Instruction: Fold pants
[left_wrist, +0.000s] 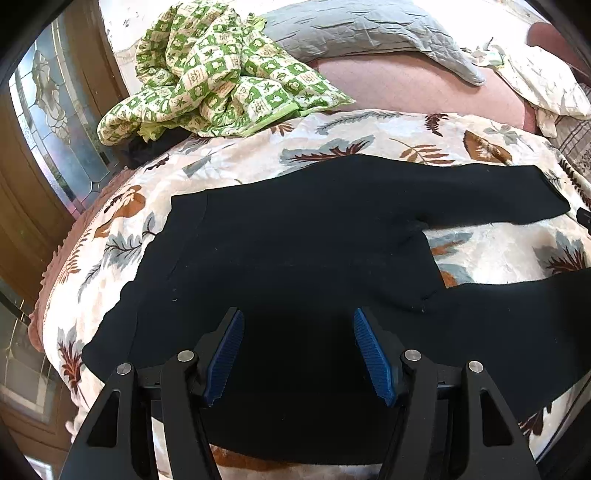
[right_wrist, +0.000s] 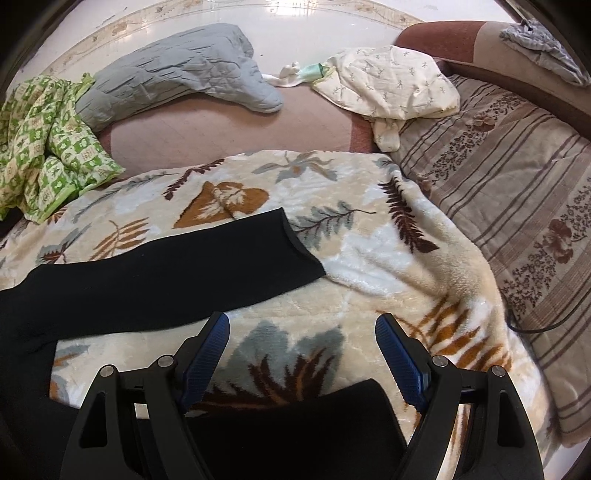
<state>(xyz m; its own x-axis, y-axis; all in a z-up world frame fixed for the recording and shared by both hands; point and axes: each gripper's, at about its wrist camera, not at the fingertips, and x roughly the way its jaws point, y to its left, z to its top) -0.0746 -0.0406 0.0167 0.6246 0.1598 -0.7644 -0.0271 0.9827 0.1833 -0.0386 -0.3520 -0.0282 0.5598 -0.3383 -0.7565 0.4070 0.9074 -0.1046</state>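
Black pants (left_wrist: 295, 251) lie spread flat on a leaf-patterned blanket (left_wrist: 498, 251), waist to the left, two legs running right with a gap between them. My left gripper (left_wrist: 298, 321) hovers open over the seat area, blue pads apart, nothing between them. In the right wrist view the far leg (right_wrist: 177, 273) ends in a cuff at mid-frame, and the near leg's cuff (right_wrist: 303, 424) lies just below my right gripper (right_wrist: 301, 325). That gripper stands open above the blanket (right_wrist: 369, 258) between the two legs, holding nothing.
A green checked quilt (left_wrist: 207, 74) is bunched at the blanket's far left, a grey quilted pillow (right_wrist: 177, 70) behind it. A cream printed cloth (right_wrist: 388, 81) and a striped floral mattress cover (right_wrist: 517, 192) lie to the right. A wood and glass door (left_wrist: 48, 122) stands at left.
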